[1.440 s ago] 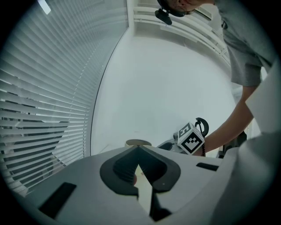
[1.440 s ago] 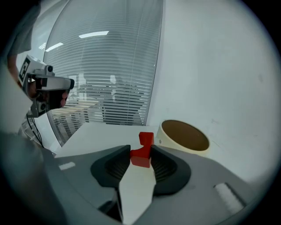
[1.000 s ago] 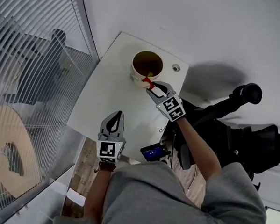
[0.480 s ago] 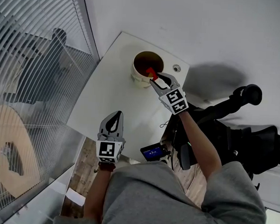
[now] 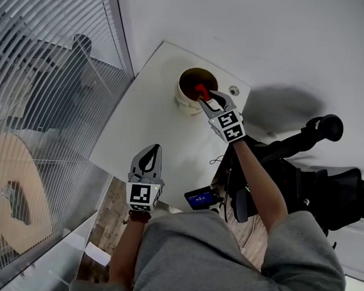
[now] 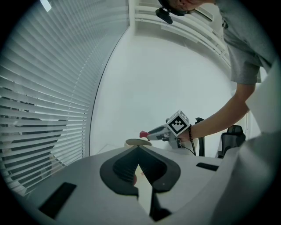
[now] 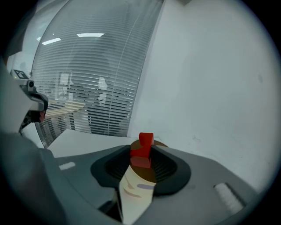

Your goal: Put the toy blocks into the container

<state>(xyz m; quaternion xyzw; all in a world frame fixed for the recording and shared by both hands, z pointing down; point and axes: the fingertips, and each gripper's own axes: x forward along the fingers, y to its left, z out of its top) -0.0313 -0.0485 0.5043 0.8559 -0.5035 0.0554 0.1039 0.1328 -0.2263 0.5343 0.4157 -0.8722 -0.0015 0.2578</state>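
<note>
**R GRIPPER CLAMPED ON RED BLOCK, ABOVE CONTAINER MOUTH**

1. Far left: grey slatted window blinds (image 5: 46, 74) run beside the white table top (image 5: 141, 118).

2. L gripper (image 5: 151, 150): positioned over the near edge of the table, well apart from the container. Left gripper view: the jaws are together at the tips w/ nothing gripped. Only bare table shows through the slit behind the tips.

3. Small black device w/ a blue screen (image 5: 198, 199): sits low in the head view, between the two forearms and near the person's grey top. Its support cannot be determined.

4. Cream round container w/ a brown inside (image 5: 185, 101): stands upright near the far edge of the table, mouth up.

5. Red toy block (image 5: 201, 90): held over the container mouth. Left gripper view: the block sits above the rim, not touching it.

6. R gripper (image 5: 204, 96): reaches in from the right, tilted down toward the container. Right gripper view: both pads are clamped on the lower part of the block, and its upper part stands proud of the tips. The container's brown mouth and cream wall show directly behind and below the block.

7. Small round grey fitting (image 5: 234, 90): set in the table top, just right of the container.

8. Far right: black office chair (image 5: 318, 158) on the floor, beside the table.
</note>
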